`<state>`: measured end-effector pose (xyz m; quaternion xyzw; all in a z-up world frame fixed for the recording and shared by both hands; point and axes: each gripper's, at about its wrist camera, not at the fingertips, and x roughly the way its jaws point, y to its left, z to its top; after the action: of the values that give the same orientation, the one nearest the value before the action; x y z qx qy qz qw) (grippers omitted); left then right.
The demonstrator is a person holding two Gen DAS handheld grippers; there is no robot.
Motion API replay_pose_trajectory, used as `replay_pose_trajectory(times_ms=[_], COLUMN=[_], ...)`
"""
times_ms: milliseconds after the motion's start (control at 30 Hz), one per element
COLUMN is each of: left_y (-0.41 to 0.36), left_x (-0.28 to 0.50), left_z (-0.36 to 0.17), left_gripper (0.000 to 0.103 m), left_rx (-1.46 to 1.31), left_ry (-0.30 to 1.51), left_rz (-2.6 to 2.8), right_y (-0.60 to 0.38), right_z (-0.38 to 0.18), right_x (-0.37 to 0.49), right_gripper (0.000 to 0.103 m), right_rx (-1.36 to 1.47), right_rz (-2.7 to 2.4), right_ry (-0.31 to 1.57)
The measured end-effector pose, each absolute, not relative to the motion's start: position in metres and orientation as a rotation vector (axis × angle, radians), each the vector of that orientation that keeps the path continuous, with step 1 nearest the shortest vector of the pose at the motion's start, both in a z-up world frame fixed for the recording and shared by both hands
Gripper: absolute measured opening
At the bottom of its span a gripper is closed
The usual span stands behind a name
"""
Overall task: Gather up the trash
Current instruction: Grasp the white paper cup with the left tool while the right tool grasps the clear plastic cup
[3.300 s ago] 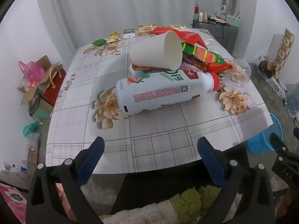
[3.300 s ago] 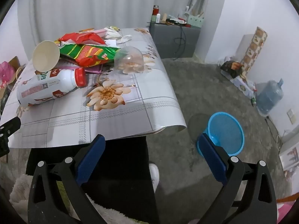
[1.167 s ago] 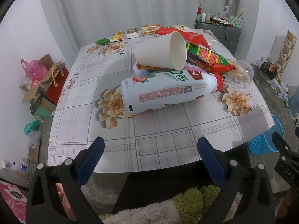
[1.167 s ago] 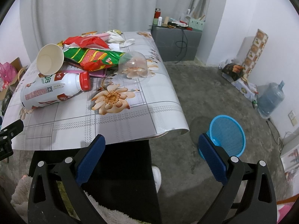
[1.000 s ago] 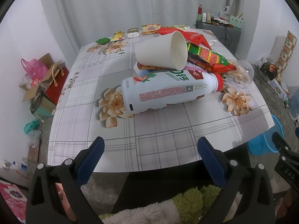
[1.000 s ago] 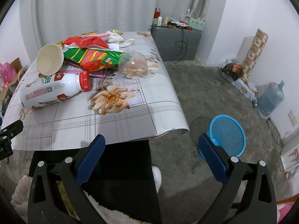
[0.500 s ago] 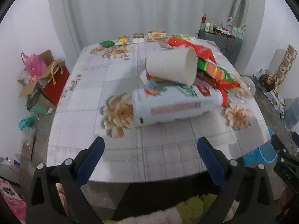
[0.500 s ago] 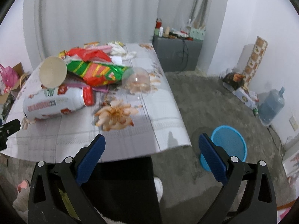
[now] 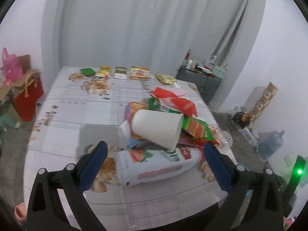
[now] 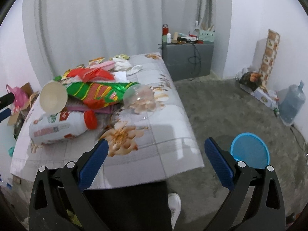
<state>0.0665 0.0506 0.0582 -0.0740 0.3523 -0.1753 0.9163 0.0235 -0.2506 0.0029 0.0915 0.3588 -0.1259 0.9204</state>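
Note:
A pile of trash lies on the flowered table [image 9: 80,111]: a white bottle with a red cap [image 9: 157,165] on its side, a white paper cup [image 9: 157,130] on top of it, green and red snack bags [image 9: 194,127] and a clear plastic cup [image 9: 224,137]. My left gripper [image 9: 154,150] is open, just before the bottle and cup. In the right wrist view the bottle [image 10: 57,129], paper cup [image 10: 53,97], snack bag [image 10: 100,92] and clear cup [image 10: 139,96] show at left. My right gripper [image 10: 156,146] is open over the table's right front edge. A blue bin [image 10: 250,151] stands on the floor.
Small packets [image 9: 119,72] lie along the table's far edge. A grey cabinet [image 10: 187,57] with bottles stands behind the table. A red bag [image 9: 28,96] and boxes sit on the floor at left. A water jug [image 10: 291,104] stands by the right wall.
Both grippers have risen and moved forward toward the table. The left one is now close to the bottle and paper cup. Both stay open. The trash has not moved.

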Motion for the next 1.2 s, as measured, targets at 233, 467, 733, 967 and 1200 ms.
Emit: replay_pose_trajectory(times_ms=[233, 467, 733, 967, 1200], left_y=[0.004, -0.02, -0.016, -0.004, 0.01], left_x=[0.087, 0.107, 0.128, 0.132, 0.129], left_z=[0.051, 0.023, 0.008, 0.014, 0.023], left_gripper=[0.097, 0.068, 0.039, 0.008, 0.002], left_rx=[0.093, 0.32, 0.34, 0.327, 0.304], left_ry=[0.662, 0.666, 0.708, 0.708, 0.688], left_rz=[-0.395, -0.33, -0.291, -0.255, -0.225], right_y=[-0.275, -0.295, -0.298, -0.289, -0.281], right_z=[0.003, -0.014, -0.033, -0.029, -0.032], right_x=[0.062, 0.104, 0.142, 0.148, 0.155], right_gripper=[0.095, 0.095, 0.091, 0.084, 0.084], right_rx=[0.256, 0.313, 0.355, 0.313, 0.279], right_rz=[-0.204, -0.153, -0.062, 0.019, 0.073], right_ry=[0.715, 0.744, 0.789, 0.777, 0.786])
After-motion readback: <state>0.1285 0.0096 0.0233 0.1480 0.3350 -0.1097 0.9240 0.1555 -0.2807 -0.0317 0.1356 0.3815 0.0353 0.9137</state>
